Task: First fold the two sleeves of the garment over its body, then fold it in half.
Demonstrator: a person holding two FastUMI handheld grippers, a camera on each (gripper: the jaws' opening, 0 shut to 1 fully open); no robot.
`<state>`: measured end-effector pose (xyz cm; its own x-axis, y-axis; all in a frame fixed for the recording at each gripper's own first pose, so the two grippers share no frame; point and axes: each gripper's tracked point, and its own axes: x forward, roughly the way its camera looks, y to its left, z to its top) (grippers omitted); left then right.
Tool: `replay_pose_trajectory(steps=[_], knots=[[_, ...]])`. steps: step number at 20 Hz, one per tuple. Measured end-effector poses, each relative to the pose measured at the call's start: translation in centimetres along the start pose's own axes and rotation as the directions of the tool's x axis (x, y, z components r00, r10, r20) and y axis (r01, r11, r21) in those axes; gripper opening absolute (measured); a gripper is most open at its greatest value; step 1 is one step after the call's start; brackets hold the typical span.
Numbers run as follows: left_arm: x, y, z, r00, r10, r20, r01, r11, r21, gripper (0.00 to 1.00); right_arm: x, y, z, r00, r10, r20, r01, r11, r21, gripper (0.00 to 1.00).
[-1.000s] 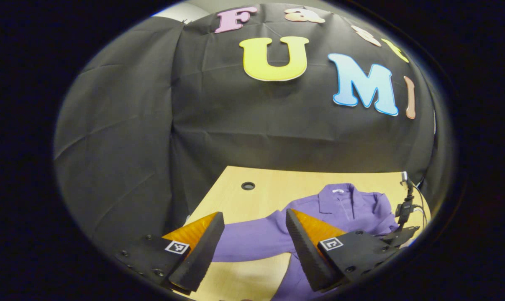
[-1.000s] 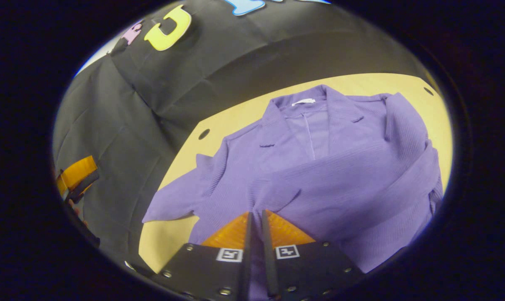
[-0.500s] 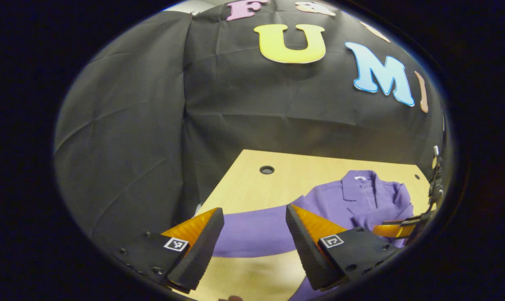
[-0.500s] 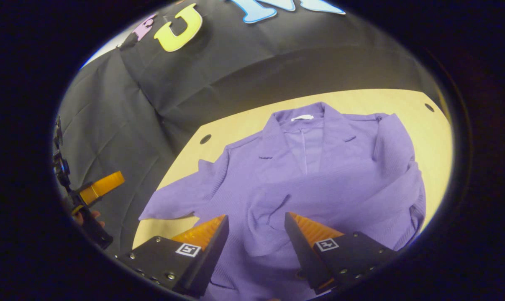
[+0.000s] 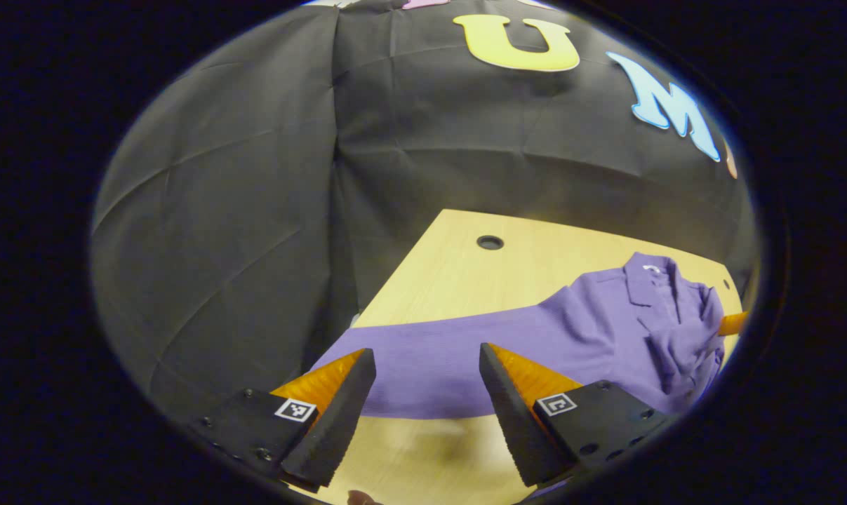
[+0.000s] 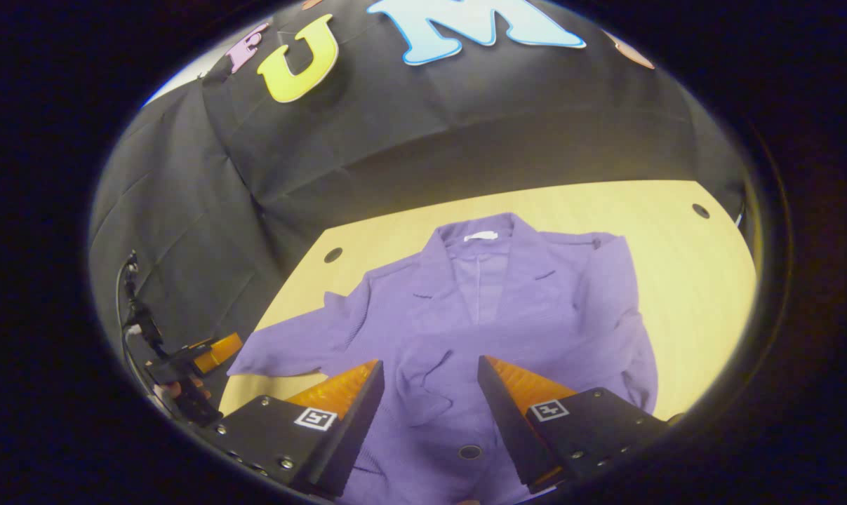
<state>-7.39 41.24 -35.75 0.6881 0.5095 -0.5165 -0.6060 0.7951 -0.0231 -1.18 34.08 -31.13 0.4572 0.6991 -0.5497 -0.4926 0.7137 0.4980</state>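
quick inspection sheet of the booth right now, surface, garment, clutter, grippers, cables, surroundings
surface: light wooden table, round holes near its far corners.
job's things: purple jacket lies flat, collar toward the wall. One sleeve is folded over the body; the other sleeve lies stretched out sideways on the table.
clutter: nothing seen.
grippers: left gripper open, above the outstretched sleeve, not gripping it. Right gripper open, over the jacket's lower front, holding nothing.
cables: dark cables run up behind the left gripper in the right gripper view.
surroundings: black cloth wall behind and beside the table.
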Motion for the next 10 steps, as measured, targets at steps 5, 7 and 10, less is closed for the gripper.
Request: replay_pose_trajectory(steps=[5,7,10], knots=[[2.6,2.6,-2.1,0.998,0.049,-0.038,-0.049,0.999,0.004,0.98,-1.9,-1.3,1.5,0.999,-0.043,0.021,0.044,0.999,-0.005,0.85],[3.3,3.6,-3.1,0.996,0.065,-0.057,-0.065,0.998,0.004,0.99,-2.7,-1.5,1.8,0.998,-0.056,0.029,0.056,0.998,-0.01,0.85],[4.3,4.7,-5.0,0.991,0.098,-0.096,-0.099,0.995,0.0,1.0,-3.8,-1.9,2.1,0.997,-0.072,0.034,0.072,0.997,-0.02,0.85]])
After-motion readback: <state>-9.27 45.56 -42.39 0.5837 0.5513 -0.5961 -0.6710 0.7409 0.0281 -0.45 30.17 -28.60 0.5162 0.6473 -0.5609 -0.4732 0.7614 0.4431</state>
